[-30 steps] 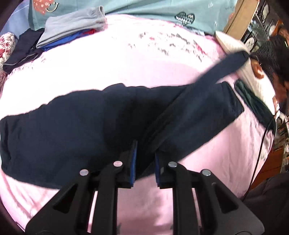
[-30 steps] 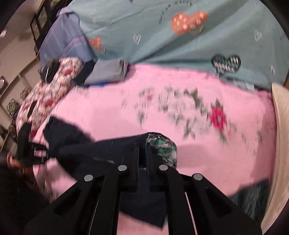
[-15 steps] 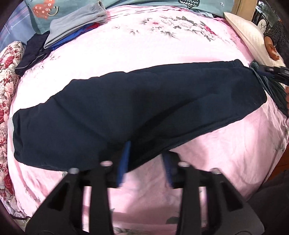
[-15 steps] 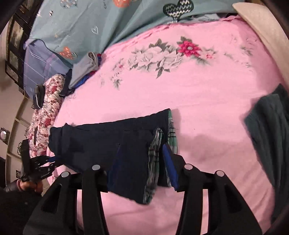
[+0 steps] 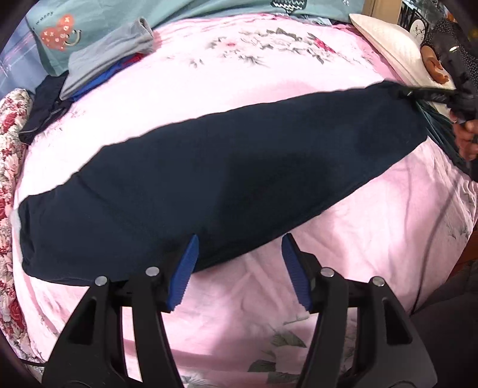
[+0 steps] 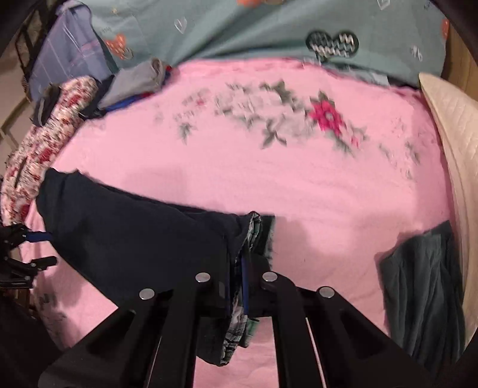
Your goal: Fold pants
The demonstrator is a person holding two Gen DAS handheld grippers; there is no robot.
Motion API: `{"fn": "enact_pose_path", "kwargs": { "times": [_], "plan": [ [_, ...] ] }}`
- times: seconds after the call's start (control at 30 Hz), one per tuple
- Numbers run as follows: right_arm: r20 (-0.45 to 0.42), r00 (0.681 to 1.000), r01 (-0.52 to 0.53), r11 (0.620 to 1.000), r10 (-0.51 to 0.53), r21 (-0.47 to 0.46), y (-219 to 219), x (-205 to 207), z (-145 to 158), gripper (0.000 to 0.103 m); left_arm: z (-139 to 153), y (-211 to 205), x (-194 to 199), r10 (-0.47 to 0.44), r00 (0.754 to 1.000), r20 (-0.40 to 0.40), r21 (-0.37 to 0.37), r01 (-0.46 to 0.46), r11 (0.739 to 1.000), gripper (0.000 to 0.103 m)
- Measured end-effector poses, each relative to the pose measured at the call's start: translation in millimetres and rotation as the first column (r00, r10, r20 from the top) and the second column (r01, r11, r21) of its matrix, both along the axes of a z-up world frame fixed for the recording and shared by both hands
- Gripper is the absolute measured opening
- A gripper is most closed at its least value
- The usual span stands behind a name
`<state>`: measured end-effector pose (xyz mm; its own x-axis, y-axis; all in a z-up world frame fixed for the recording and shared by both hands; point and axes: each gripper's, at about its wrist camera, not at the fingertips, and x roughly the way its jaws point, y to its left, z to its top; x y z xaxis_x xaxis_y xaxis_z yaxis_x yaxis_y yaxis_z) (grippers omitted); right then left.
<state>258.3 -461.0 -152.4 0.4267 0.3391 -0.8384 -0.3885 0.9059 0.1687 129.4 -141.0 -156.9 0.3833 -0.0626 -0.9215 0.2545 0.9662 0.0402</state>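
Observation:
Dark navy pants lie folded lengthwise across the pink bed sheet. My left gripper is open, its blue pads at the near edge of the pants, holding nothing. My right gripper is shut on the pants' waistband, which shows a plaid lining; the pants stretch away to the left. In the left wrist view the right gripper shows at the far right end of the pants.
A pile of folded clothes lies at the back left by a teal blanket. A dark green garment lies at the right of the bed, beside a cream pillow. A floral quilt lies at the left.
My left gripper has let go of the pants and opened wide. My right gripper opened half a second ago and has shut again on the waistband. The pants now lie flat.

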Motion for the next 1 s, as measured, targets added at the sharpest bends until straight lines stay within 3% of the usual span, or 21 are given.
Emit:
{"fn": "enact_pose_path", "kwargs": {
  "times": [0.07,0.1,0.17,0.2,0.33,0.5,0.63,0.8,1.0],
  "plan": [
    [-0.074,0.997,0.024,0.996,-0.030,-0.082,2,4,-34,0.011,-1,2,-2,-0.005,1.000,-0.005,0.009,0.005,1.000,0.060],
    [-0.063,0.997,0.040,0.997,-0.044,-0.070,2,3,-35,0.020,2,5,-4,-0.005,1.000,0.005,0.010,0.005,1.000,0.064],
    [-0.074,0.990,0.113,0.991,-0.118,-0.071,-2,2,-24,0.040,13,21,-8,0.022,0.999,0.038,0.012,-0.023,1.000,0.076],
    [-0.059,0.987,0.145,0.988,-0.148,-0.059,-6,0,-16,0.040,18,30,-9,0.045,0.998,0.051,0.013,-0.046,0.999,0.083],
    [0.034,0.984,0.173,0.985,-0.174,0.014,-4,-13,29,0.044,36,93,-3,0.188,0.979,0.083,-0.019,-0.187,0.982,0.087],
    [0.047,0.999,-0.027,0.992,0.021,0.121,81,-15,64,0.045,31,173,26,0.344,0.935,0.080,-0.072,-0.339,0.938,0.088],
    [-0.011,0.980,-0.191,0.954,0.199,0.230,187,-1,60,0.045,5,203,50,0.350,0.935,0.049,-0.066,-0.347,0.936,0.088],
    [-0.124,0.911,-0.348,0.893,0.394,0.284,306,44,26,0.045,-26,216,50,0.297,0.955,0.002,-0.098,-0.296,0.950,0.088],
    [-0.311,0.825,-0.402,0.877,0.472,0.264,377,91,-24,0.045,-33,217,40,0.197,0.979,0.048,-0.100,-0.192,0.976,0.093]
  ]
}}
